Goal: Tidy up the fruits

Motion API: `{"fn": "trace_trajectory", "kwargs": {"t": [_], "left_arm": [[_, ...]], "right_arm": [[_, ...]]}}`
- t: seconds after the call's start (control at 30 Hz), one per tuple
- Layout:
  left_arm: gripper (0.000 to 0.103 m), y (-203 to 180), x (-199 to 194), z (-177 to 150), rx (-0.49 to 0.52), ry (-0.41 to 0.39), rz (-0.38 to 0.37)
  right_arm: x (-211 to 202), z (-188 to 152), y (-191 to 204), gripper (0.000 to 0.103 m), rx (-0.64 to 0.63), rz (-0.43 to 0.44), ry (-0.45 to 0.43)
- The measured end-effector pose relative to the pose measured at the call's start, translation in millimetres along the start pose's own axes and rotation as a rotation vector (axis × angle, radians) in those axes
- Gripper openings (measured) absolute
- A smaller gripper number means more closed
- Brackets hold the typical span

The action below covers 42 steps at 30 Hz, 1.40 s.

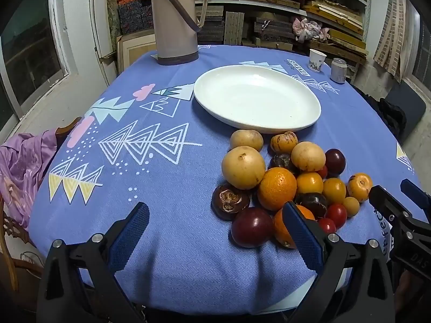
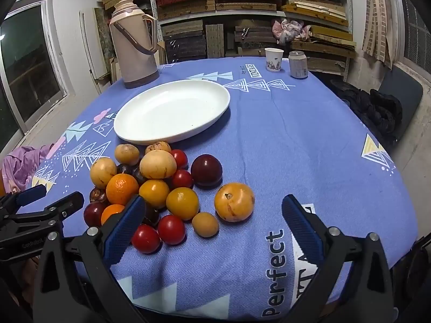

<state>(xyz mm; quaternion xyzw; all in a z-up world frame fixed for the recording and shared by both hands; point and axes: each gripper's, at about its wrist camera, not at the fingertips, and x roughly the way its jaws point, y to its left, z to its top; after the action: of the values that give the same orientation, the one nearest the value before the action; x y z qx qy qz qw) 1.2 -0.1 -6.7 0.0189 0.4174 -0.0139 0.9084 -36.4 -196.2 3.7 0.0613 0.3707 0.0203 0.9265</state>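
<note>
A pile of mixed fruit (image 1: 291,183) (image 2: 161,185) lies on the blue tablecloth: yellow round fruits, oranges (image 1: 277,188), dark plums (image 2: 206,171), small red tomatoes (image 2: 171,229) and brown ones. Just behind the pile sits a wide white plate (image 1: 309,107) (image 2: 215,91) with nothing in it. My left gripper (image 1: 215,220) hangs open above the cloth, left of the pile, its right finger over the near orange. My right gripper (image 2: 214,215) stands open above the pile's near right side, nothing between its pads. Each gripper shows at the edge of the other's view.
A beige thermos jug (image 1: 175,18) (image 2: 134,43) stands at the back left of the table. A paper cup (image 2: 274,59) and a drink can (image 2: 298,64) stand at the back right. Purple cloth (image 1: 21,167) hangs over a chair at left. Shelves of wooden boards fill the back wall.
</note>
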Motion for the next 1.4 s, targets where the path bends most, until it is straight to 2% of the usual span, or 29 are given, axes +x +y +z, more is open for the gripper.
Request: {"fn": "trace_trajectory", "kwargs": {"t": [1.4], "left_arm": [[0.1,-3.5,2.4,-2.6,-0.008,0.011,-0.007]], "right_arm": [[6.6,-2.2,3.0,0.099,-0.003,0.009,0.017]]}}
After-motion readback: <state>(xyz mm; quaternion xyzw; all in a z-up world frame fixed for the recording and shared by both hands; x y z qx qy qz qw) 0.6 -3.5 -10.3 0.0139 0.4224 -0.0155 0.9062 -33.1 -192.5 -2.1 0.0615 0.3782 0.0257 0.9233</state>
